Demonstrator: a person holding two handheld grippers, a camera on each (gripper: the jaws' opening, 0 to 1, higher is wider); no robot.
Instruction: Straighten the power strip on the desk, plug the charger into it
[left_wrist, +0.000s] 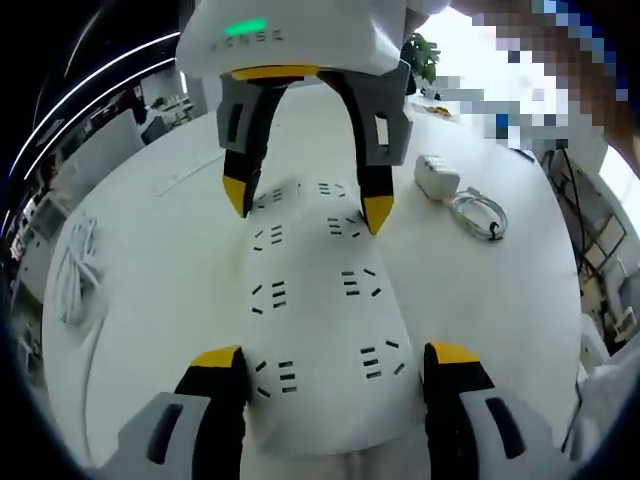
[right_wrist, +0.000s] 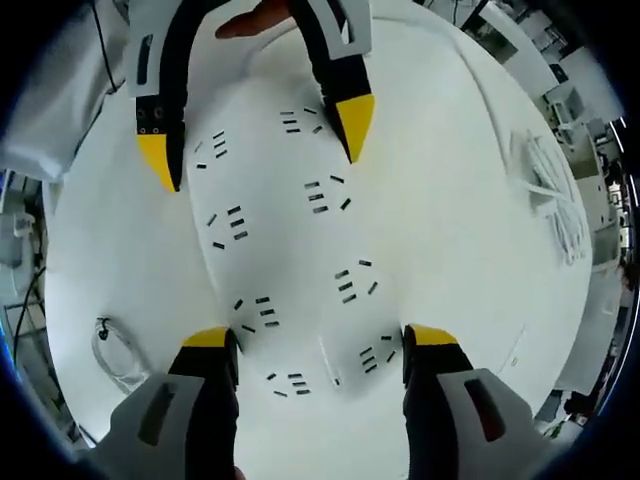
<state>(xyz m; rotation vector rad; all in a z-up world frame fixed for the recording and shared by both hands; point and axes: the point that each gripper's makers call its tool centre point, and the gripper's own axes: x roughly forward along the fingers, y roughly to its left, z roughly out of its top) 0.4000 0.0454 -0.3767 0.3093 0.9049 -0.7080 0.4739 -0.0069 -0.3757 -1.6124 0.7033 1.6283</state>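
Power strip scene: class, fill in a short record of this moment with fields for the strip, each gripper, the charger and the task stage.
Power strip: white, flat on the white desk, two rows of sockets
Left gripper: open, jaws astride one end of the strip
Right gripper: open, jaws astride the opposite end
Charger: white, on the desk beside its coiled cable, apart from the strip
Task stage: charger not yet plugged in

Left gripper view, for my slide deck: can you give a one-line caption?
Two open yellow-tipped tongs straddle opposite ends of a white multi-socket power strip on a white desk, white charger nearby.
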